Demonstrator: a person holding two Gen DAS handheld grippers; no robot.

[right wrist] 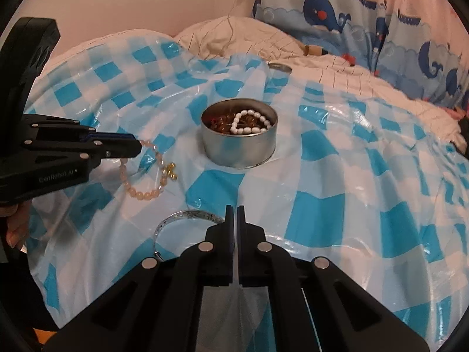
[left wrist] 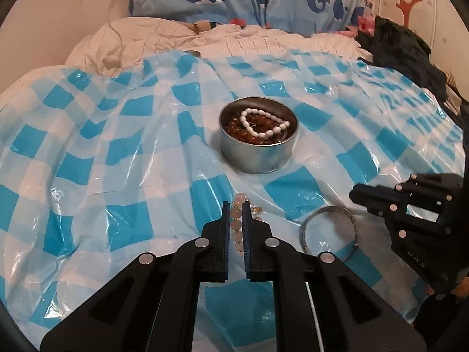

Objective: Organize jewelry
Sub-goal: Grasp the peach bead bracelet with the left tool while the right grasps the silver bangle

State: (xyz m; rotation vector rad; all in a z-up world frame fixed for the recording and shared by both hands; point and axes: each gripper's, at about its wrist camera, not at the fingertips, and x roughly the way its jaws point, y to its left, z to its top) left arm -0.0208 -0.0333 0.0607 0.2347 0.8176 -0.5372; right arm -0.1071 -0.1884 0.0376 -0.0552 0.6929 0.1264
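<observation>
Left gripper (left wrist: 236,205) clamped on the pink bracelet (right wrist: 146,170); right gripper (right wrist: 235,209) shut on the bangle (right wrist: 187,220).

The bracelet hangs from the left jaws, its lower loop resting on the checked sheet (right wrist: 351,176) left of the tin (right wrist: 239,146). The tin holds a white bead bracelet (right wrist: 249,124) over brown beads. The silver bangle lies near the tin, its rim between the right jaws' tips.
</observation>
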